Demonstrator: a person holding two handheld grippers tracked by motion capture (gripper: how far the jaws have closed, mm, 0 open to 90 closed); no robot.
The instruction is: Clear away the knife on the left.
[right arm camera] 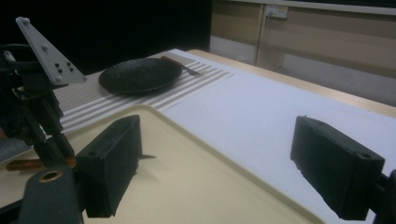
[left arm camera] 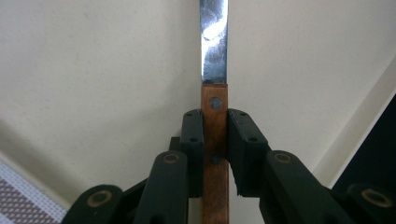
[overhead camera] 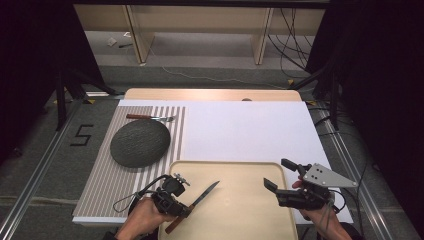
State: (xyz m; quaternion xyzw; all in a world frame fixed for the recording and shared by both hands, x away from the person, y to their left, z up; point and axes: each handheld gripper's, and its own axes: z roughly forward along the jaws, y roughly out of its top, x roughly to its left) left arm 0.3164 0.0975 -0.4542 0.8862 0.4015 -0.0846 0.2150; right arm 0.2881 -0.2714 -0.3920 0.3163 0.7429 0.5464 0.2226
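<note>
While clamped, knife sits between fingers.

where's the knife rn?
High view: the knife is at lower left, its wooden handle clamped in the left tool, blade pointing up-right over the cream tray, below the dark plate.

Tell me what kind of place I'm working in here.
Probably a lab recording rig staged as a dining setting: a striped placemat with a dark plate and fork, black curtains around the table, and loose cables on the floor.
</note>
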